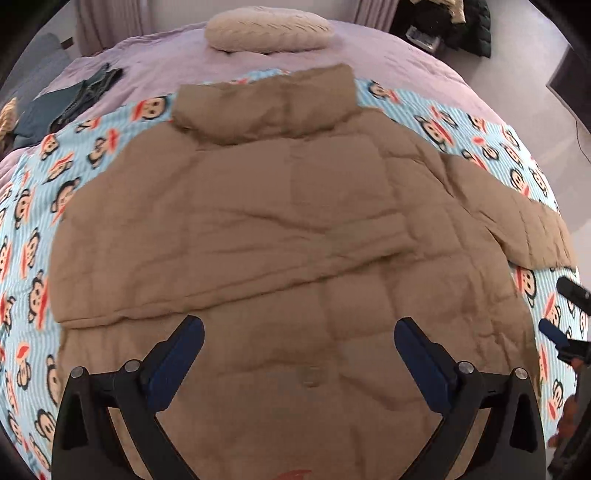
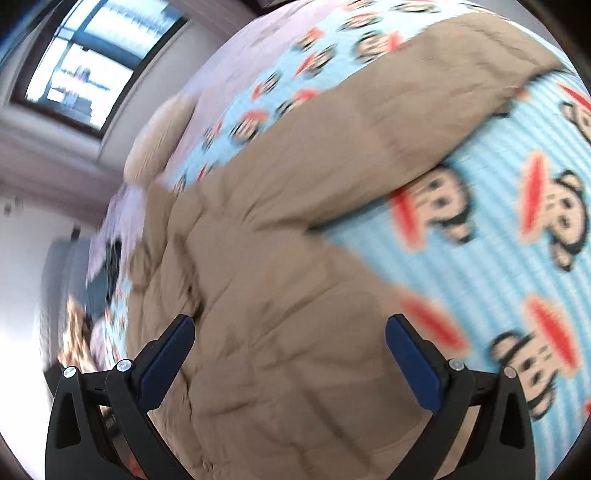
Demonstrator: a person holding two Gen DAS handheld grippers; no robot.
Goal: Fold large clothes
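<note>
On a monkey-print blanket (image 1: 33,236) covering the bed lay a tan puffer jacket (image 1: 280,229), collar toward a pillow (image 1: 269,29), one sleeve folded across its body. Above its hem hovered the left gripper (image 1: 299,354), fingers spread wide, holding nothing. Near the jacket's side, the right gripper (image 2: 290,349) was equally wide apart and empty, its view blurred.

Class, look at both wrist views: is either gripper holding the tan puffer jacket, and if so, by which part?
Nothing is held. The left gripper and right gripper both stand open above the tan jacket, with no fabric between the fingers.
</note>
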